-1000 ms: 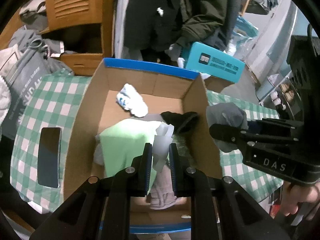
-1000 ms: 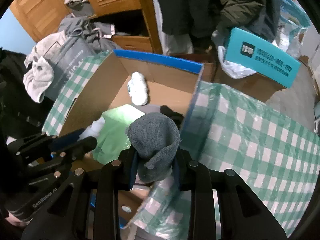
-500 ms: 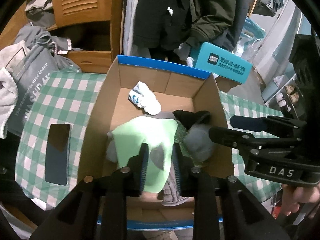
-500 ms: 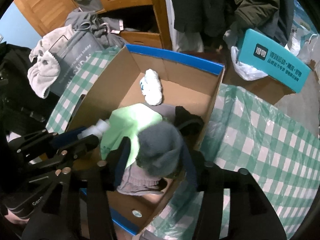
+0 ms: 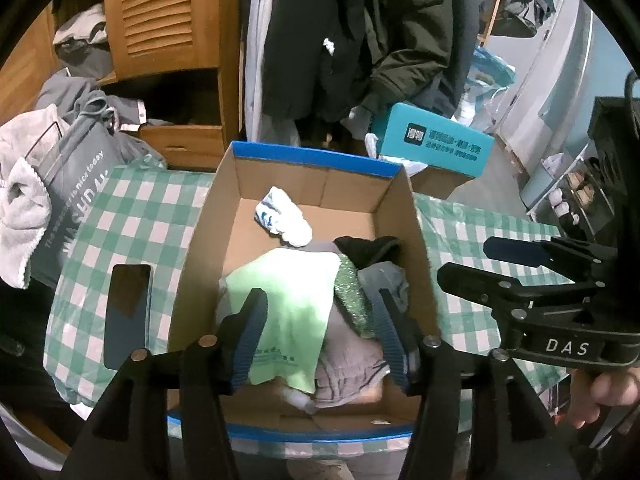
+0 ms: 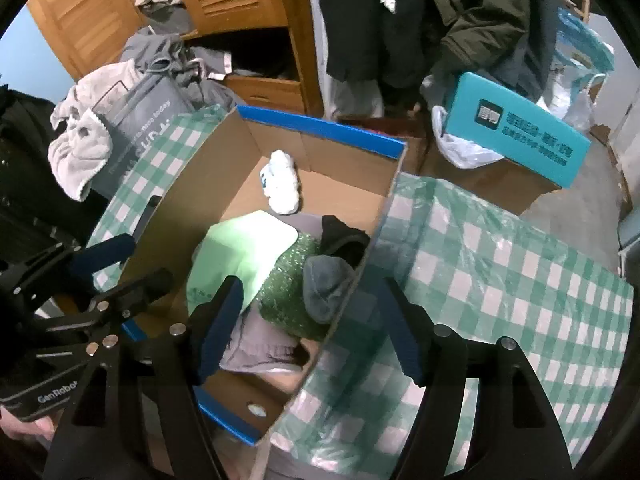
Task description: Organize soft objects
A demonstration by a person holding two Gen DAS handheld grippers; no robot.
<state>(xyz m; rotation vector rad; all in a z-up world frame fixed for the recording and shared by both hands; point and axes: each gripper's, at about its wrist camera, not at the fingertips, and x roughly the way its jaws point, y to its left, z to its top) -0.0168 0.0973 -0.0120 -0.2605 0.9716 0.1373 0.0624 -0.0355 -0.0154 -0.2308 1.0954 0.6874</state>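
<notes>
Hovering with fingers spread wide and empty, the left tool (image 5: 320, 324) and right tool (image 6: 308, 316) hang above a cardboard box (image 5: 304, 156) on the checkered surface (image 6: 500, 280), where a grey sock (image 6: 324, 284) lies beside a green cloth (image 5: 296, 292).

Black hand-held gripper (image 5: 320, 312), blue ribbed finger pads (image 5: 250, 332), silver screws, "DAS" marking
</notes>
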